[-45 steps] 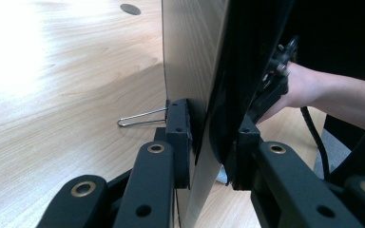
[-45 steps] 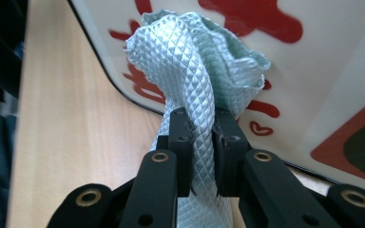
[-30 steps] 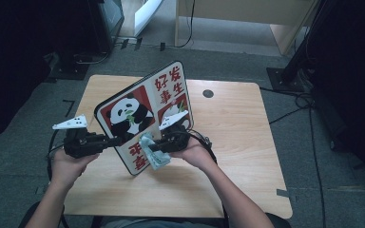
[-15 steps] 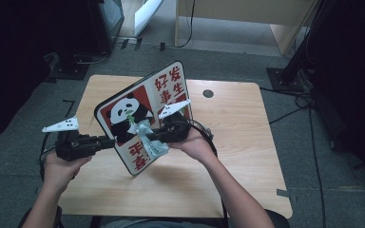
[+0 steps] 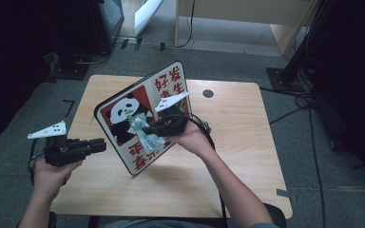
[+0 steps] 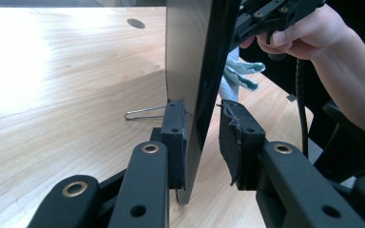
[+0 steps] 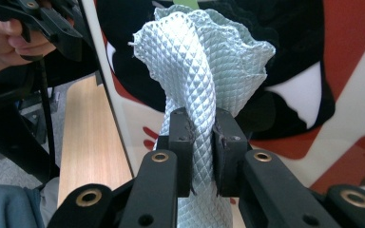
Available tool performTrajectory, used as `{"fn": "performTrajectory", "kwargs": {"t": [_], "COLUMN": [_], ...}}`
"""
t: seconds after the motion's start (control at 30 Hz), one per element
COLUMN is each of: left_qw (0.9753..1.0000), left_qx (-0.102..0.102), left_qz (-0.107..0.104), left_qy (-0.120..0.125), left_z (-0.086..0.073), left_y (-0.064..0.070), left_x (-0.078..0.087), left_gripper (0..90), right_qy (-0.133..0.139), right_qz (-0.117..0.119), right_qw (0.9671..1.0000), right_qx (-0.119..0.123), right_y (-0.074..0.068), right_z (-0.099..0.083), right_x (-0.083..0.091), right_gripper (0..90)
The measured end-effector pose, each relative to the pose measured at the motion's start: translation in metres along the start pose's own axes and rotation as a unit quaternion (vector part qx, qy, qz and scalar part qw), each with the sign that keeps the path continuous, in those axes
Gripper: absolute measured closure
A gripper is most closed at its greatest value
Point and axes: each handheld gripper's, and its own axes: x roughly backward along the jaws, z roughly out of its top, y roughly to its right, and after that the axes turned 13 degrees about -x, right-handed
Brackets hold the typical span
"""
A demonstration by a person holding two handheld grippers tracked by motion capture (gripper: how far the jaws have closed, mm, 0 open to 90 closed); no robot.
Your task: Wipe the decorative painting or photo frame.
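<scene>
The panda sign board point(image 5: 142, 118) stands tilted mid-table, with plenty of bare wooden table point(image 5: 247, 142) to its right. The left gripper point(image 6: 204, 137) straddles the board's thin edge, jaws apart, one pad touching the grey back. The right gripper point(image 7: 202, 152) pinches a pale green, diamond-textured cloth point(image 7: 204, 61) against the glossy red-and-white face.

Your two grippers are black, the left gripper point(image 5: 100, 145) and the right gripper point(image 5: 145, 129), and each one carries a light grey three-cornered plate with small dark dots on top. Their jaws are black links with brass-coloured rivets and small screw holes, ending in worn black pads point(image 6: 237, 137). A black cable point(image 5: 208, 133) trails from each. Your forearms are bare
</scene>
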Motion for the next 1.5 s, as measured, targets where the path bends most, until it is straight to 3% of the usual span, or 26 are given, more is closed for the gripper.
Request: {"fn": "performTrajectory", "kwargs": {"t": [0.23, 0.47, 0.87, 1.07, 1.5], "left_qw": [0.9998, 0.9996, 0.9999, 1.0000, 0.9999], "left_qx": [0.006, 0.010, -0.001, -0.004, -0.011], "left_qz": [0.014, 0.026, 0.011, 0.001, -0.010], "left_qy": [0.009, 0.001, -0.013, -0.004, 0.002], "left_z": [-0.001, 0.003, 0.016, 0.023, 0.025], "left_y": [-0.003, -0.012, -0.019, -0.021, -0.020], "left_x": [0.012, 0.006, -0.016, -0.019, -0.020], "left_gripper": [76.6, 83.3, 85.8, 85.7, 85.5], "right_qy": [0.007, 0.022, 0.039, 0.048, 0.039], "right_qz": [0.003, 0.000, -0.010, -0.014, -0.012], "right_qw": [1.0000, 0.9996, 0.9972, 0.9952, 0.9948], "right_qx": [0.005, 0.018, 0.063, 0.085, 0.093], "right_y": [-0.001, -0.008, -0.033, -0.047, -0.061], "right_z": [0.011, 0.029, 0.071, 0.090, 0.095], "right_x": [0.004, 0.009, 0.021, 0.025, 0.012], "right_gripper": [80.8, 80.8, 80.8, 80.8, 80.7]}}
